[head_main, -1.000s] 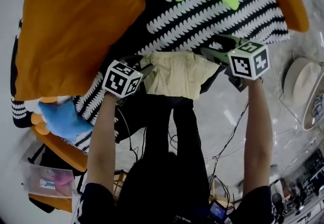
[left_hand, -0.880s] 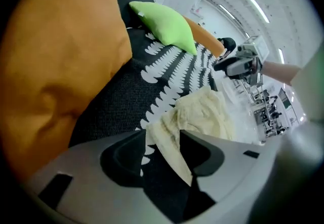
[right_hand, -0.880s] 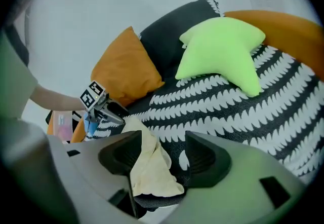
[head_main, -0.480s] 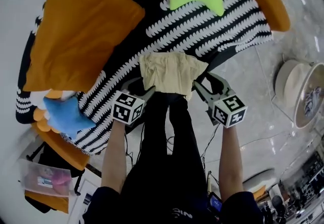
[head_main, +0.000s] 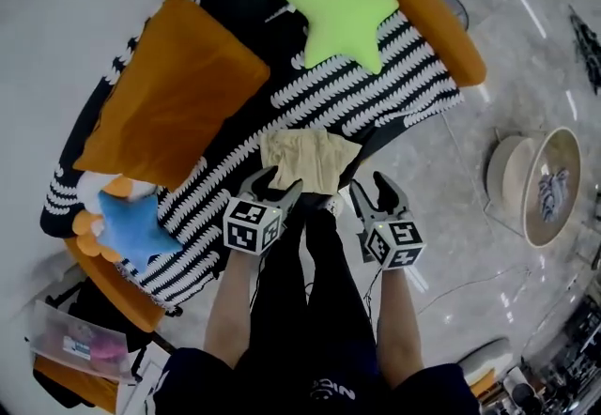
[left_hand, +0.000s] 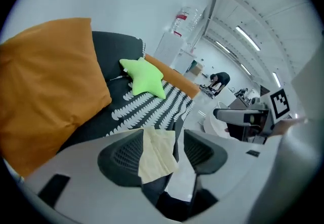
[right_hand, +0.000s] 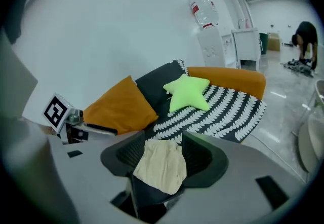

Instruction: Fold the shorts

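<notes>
The beige shorts (head_main: 305,158) lie folded into a small square at the front edge of the sofa, on the black-and-white patterned throw (head_main: 376,66). My left gripper (head_main: 278,186) hangs open just short of their near left corner and touches nothing. My right gripper (head_main: 370,186) hovers at their near right side with its jaws opening and nothing between them. In the left gripper view the shorts (left_hand: 158,154) show beyond the open left gripper (left_hand: 169,142). In the right gripper view the shorts (right_hand: 162,164) likewise lie past the right gripper (right_hand: 164,152).
An orange cushion (head_main: 174,94) leans at the sofa's left and a green star pillow (head_main: 338,9) lies at the back. A blue plush toy (head_main: 131,225) sits at the left end. A white round basin (head_main: 540,188) stands on the floor, right. The person's dark trousers (head_main: 319,291) are below the grippers.
Both grippers have drawn back from the shorts' corners toward the person and risen. The shorts stay folded on the sofa edge. The head view has pulled back, showing more of the sofa.
</notes>
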`<state>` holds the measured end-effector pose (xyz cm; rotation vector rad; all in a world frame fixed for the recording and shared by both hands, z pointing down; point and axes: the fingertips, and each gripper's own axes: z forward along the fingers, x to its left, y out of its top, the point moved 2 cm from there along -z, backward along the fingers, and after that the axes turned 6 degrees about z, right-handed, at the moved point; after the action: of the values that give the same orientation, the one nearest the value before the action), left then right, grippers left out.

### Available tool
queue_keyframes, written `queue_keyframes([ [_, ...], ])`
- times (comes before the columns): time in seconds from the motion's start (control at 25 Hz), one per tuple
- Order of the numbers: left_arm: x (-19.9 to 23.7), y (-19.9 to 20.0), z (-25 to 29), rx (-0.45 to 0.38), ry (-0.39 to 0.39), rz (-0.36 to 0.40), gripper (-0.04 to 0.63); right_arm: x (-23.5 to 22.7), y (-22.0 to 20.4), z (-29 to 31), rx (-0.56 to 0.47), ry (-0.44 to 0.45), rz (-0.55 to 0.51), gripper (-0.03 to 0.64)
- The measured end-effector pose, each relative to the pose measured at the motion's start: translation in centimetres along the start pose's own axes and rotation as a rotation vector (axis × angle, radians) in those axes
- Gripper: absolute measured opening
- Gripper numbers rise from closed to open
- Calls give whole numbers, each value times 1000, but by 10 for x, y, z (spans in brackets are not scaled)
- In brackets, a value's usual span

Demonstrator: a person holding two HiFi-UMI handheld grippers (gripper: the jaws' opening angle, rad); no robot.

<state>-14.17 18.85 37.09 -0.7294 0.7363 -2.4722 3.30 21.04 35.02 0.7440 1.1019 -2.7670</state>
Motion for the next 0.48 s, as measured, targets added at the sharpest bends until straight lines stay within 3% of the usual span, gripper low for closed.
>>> queue_keyframes([
  [0.2, -23, 19, -13, -41, 21, 36, 244, 19, 8, -9, 60, -3, -120, 242],
  [0.48, -51, 56, -49, -131, 57, 119, 229, 47, 39, -39, -1, -16, -212, 233],
])
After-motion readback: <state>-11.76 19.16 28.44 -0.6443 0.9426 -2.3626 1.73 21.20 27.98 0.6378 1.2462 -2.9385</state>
